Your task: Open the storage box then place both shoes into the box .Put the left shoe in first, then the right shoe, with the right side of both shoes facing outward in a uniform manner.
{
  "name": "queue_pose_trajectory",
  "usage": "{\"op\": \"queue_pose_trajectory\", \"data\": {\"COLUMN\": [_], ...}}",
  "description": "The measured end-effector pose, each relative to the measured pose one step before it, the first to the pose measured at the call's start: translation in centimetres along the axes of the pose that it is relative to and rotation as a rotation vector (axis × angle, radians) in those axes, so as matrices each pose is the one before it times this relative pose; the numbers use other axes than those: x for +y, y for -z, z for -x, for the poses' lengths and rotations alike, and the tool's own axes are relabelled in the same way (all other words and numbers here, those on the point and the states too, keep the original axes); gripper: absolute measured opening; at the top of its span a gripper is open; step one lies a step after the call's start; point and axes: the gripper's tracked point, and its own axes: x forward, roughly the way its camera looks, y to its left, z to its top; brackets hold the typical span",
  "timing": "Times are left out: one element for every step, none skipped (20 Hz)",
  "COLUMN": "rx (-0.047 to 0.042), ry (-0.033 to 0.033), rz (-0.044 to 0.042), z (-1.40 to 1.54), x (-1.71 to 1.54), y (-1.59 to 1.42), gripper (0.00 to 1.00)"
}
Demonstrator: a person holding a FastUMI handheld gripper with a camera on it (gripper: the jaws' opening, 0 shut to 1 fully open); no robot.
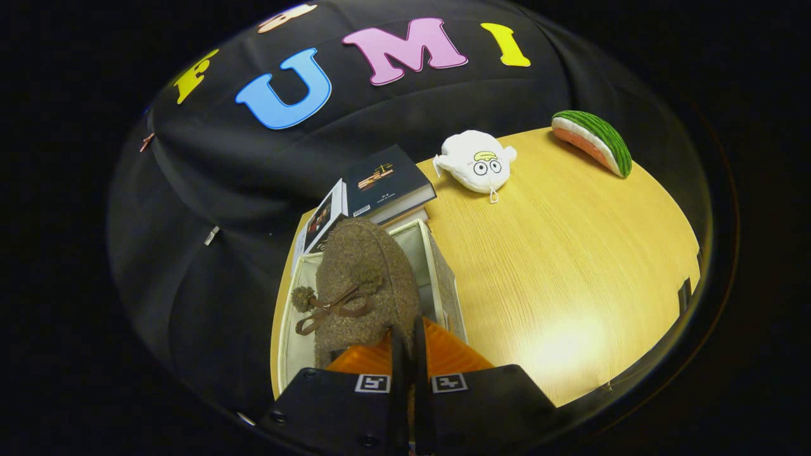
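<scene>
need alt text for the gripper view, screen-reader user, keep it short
The gripper fingers pinch a brown fuzzy shoe with a pom-pom bow, holding it over an open white-lined storage box on a wooden table. Beyond the box lie books, a white plush toy and a watermelon-slice toy.

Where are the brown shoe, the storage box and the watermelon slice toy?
brown shoe [364, 278]: gripper view, on its fuzzy upper above the bow, held just ahead of the fingers.
storage box [433, 266]: gripper view, on its pale right rim.
watermelon slice toy [602, 136]: gripper view, on the green rind.
</scene>
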Motion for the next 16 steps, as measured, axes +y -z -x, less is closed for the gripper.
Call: {"op": "queue_pose_trajectory", "data": {"rx": [0.00061, -0.00295, 0.01197, 0.0128, -0.01849, -0.02944, -0.03035, -0.02981, -0.02269, -0.02104, -0.02148, -0.02382, -0.02299, -0.01663, -0.01128, -0.01304], "ry": [-0.01989, -0.00742, 0.00149, -0.0163, -0.04398, -0.02664, -0.00771, -0.0038, -0.00144, 0.00608, 0.00412, 0.00276, 0.00066, 0.00478, 0.0118, 0.0128], "rz": [-0.00753, -0.00428, 0.00239, 0.00954, 0.00446, 0.0117, 0.02373, 0.03224, 0.02917, 0.02568, 0.01772, 0.01129, 0.00617, 0.00571, 0.00696, 0.01236], "z": [0.363, 0.101, 0.418, 0.431, 0.685, 0.659, 0.652, 0.834, 0.529, 0.501, 0.597, 0.507, 0.545, 0.427, 0.489, 0.387], "x": [0.388, 0.222, -0.175, 0.239, 1.108, 0.707, -0.145, -0.139, -0.251, -0.538, -0.656, -0.645, -0.612, -0.85, -1.044, -1.083], "y": [-0.114, -0.116, 0.4, 0.579, -0.731, -0.741, -0.855, -1.078, -0.704, -0.831, -0.786, -0.872, -0.771, -0.61, -0.446, -0.608], "gripper": [0.11, 0.14, 0.25, 0.27, 0.35, 0.56, 0.77, 0.98, 0.98, 0.98, 0.98, 0.98, 0.98, 0.98, 0.98, 0.98]}}
